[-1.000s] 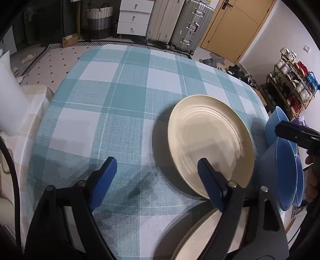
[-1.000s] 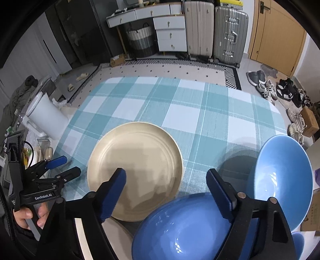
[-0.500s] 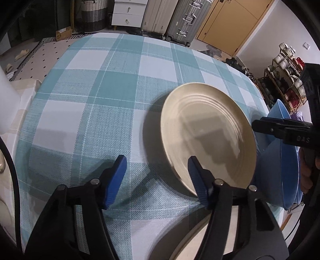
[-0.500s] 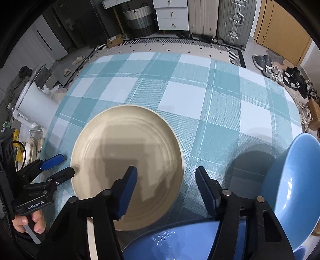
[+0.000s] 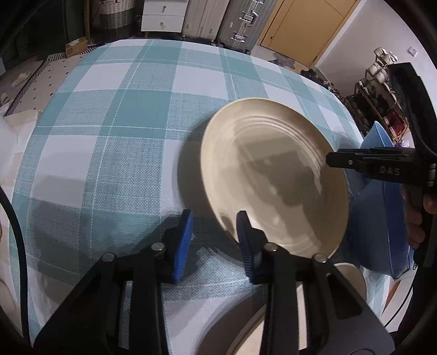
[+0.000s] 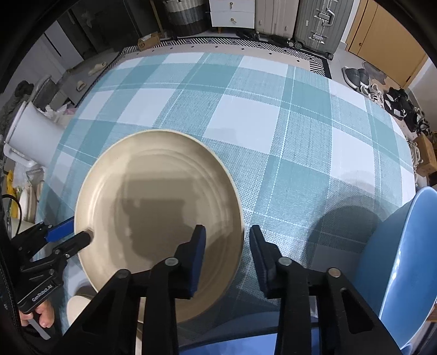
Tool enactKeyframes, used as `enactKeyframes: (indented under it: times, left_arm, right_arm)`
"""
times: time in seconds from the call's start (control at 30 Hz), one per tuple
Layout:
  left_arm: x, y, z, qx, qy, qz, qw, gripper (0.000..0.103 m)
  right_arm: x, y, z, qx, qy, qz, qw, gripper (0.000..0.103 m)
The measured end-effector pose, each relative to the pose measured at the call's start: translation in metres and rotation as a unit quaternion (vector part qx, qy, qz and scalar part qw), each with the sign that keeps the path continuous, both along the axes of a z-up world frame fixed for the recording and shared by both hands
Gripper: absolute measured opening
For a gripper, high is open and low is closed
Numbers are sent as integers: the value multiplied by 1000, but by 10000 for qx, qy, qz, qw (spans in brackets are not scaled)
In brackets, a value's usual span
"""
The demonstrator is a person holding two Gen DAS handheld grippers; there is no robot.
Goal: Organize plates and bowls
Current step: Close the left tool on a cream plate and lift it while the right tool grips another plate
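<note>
A cream plate (image 5: 275,174) (image 6: 153,207) lies on the teal checked tablecloth (image 5: 114,142). My left gripper (image 5: 215,243) straddles its left rim, one blue pad over the plate and one outside; its jaws are closing with a gap still showing. My right gripper (image 6: 228,254) straddles the opposite rim the same way, its jaws also closing and not pressing. Each gripper shows in the other view: the right gripper (image 5: 331,161) and the left gripper (image 6: 80,229). A second cream plate (image 5: 245,327) lies nearer me. Blue bowls (image 6: 404,259) (image 5: 382,218) stand to the right.
Another blue bowl (image 6: 245,344) sits right under the right gripper. Suitcases (image 6: 316,21), white drawers (image 6: 232,13) and a door (image 5: 295,30) stand beyond the table's far edge. A white bin (image 6: 35,136) stands left of the table, and shoes (image 6: 396,101) lie on the floor at the right.
Both grippers have come down toward the cream plate and their jaws have narrowed a lot. Each now has a rim of the plate between its fingers.
</note>
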State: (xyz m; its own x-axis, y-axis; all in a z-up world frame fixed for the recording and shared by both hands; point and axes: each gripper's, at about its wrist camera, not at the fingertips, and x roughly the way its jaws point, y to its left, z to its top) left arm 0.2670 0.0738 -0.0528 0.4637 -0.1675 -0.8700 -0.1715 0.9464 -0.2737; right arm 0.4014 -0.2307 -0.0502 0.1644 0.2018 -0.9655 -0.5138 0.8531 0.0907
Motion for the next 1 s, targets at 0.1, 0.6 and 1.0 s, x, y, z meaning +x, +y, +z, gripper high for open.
enactKeyframes:
  times: [0.1,0.6,1.0]
  left_arm:
    - [0,-2,1,16,-21,-48,10000,24]
    - [0,-5,4,130,-128,-73,9998,15]
    - [-3,-2,10,188,-253,38,9995,15]
  right_arm:
    - [0,1,-3,-71,-21,30,10000,21]
    - [1,0,-3,-59,-186,5,9998,11]
    - [2,2,-1,46,-196,-16,9998,11]
